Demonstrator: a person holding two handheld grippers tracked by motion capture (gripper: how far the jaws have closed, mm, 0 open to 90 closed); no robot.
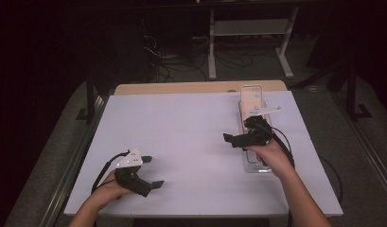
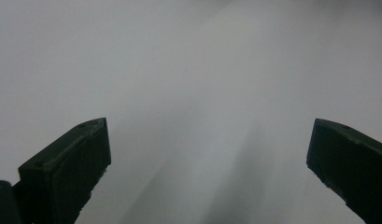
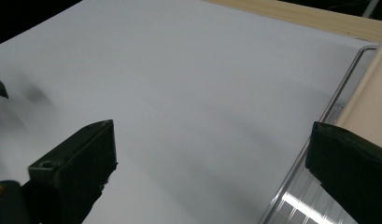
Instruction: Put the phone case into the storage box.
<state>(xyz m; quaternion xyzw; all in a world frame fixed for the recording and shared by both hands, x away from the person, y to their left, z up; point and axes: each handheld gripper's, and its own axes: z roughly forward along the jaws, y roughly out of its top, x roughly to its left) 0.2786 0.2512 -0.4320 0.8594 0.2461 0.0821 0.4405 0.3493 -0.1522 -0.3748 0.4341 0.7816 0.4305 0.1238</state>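
White table (image 1: 191, 137); clear tray (image 1: 255, 163) under open right gripper (image 1: 234, 139).

A: Where could a gripper pass?

B: The white table (image 1: 191, 137) is bare from nine o'clock through its centre; the left gripper (image 1: 151, 171), jaws spread, has only white surface before it.

A: Any obstacle?

B: The clear tray (image 1: 254, 163) runs along the three o'clock side, and the right gripper (image 1: 236, 140) is just beside its rim (image 3: 340, 98).
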